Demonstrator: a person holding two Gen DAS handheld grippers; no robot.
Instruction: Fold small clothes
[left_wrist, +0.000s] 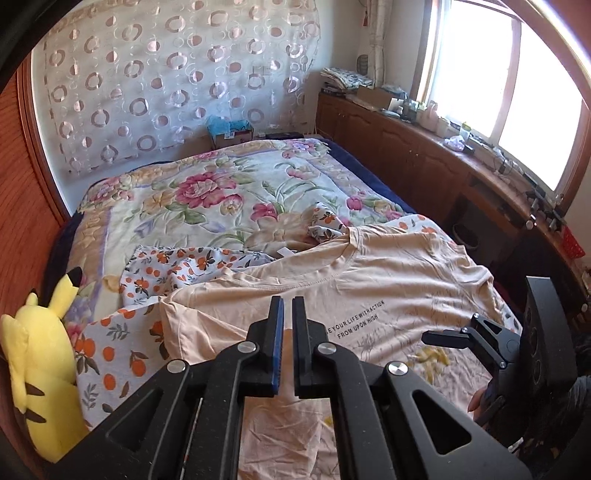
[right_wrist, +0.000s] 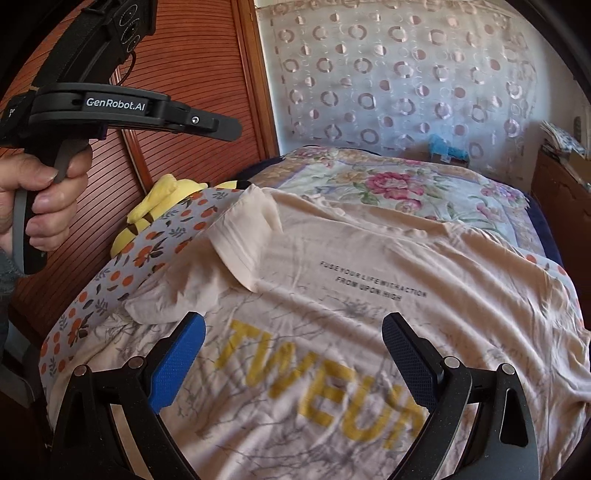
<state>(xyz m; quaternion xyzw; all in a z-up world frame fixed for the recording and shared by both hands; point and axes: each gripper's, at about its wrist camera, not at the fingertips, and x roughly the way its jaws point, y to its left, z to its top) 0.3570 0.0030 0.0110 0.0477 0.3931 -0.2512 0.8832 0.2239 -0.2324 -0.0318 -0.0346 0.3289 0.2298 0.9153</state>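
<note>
**Two grippers over one tee, neither holding it**

Plush toy (left_wrist: 40, 369) sits at the bed's left edge, beside the orange-print cloth (left_wrist: 122, 354). Left gripper (left_wrist: 288, 306) has its jaws pressed together, nothing between them; it hangs above the left sleeve area. Peach T-shirt (right_wrist: 369, 266) lies print-up across the near end of the bed (left_wrist: 207, 184), left sleeve already flipped inward. Right gripper (right_wrist: 293, 332) is spread wide over the yellow lettering, no cloth pinched.

Handling guess: thin, light, floppy knit that wrinkles and drags easily. Best pinch points are the seamed parts: right sleeve hem or shoulder, then bottom hem corners.
</note>
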